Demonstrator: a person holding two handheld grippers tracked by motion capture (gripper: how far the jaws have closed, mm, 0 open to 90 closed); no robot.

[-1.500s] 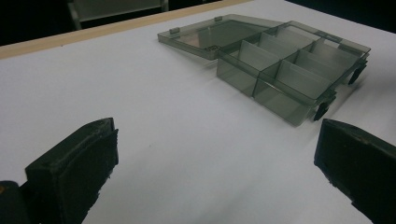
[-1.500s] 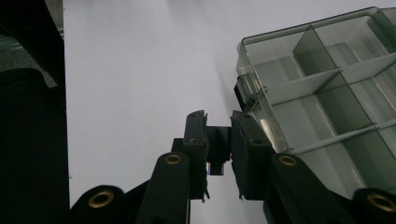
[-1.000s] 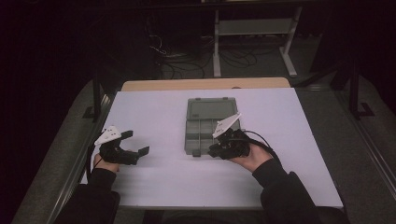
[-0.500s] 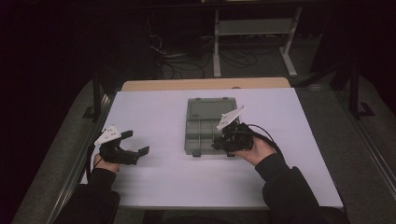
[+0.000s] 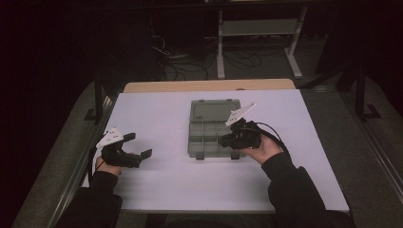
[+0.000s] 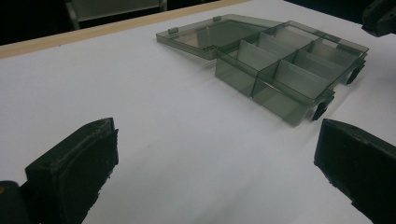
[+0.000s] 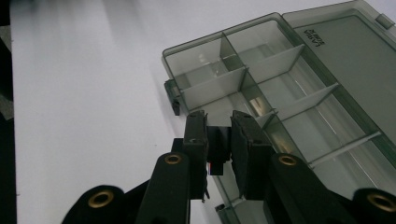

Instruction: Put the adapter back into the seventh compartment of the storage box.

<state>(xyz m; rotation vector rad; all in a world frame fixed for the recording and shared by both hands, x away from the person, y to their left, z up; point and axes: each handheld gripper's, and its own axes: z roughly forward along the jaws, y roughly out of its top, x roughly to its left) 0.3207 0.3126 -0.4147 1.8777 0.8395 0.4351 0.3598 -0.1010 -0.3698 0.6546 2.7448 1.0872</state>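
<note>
Two tools are working at the white tabletop. Nearest, the left tool is waiting wide open, holding nothing. Farther, the right tool is pinching a small dark part above the grey compartment box, whose lid is lying open. Next it probably needs lowering into one compartment and releasing.

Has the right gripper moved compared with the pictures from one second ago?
Yes. In the high view, the right gripper has moved slightly toward the near edge of the open compartment box, while the box stays in place on the table.
</note>
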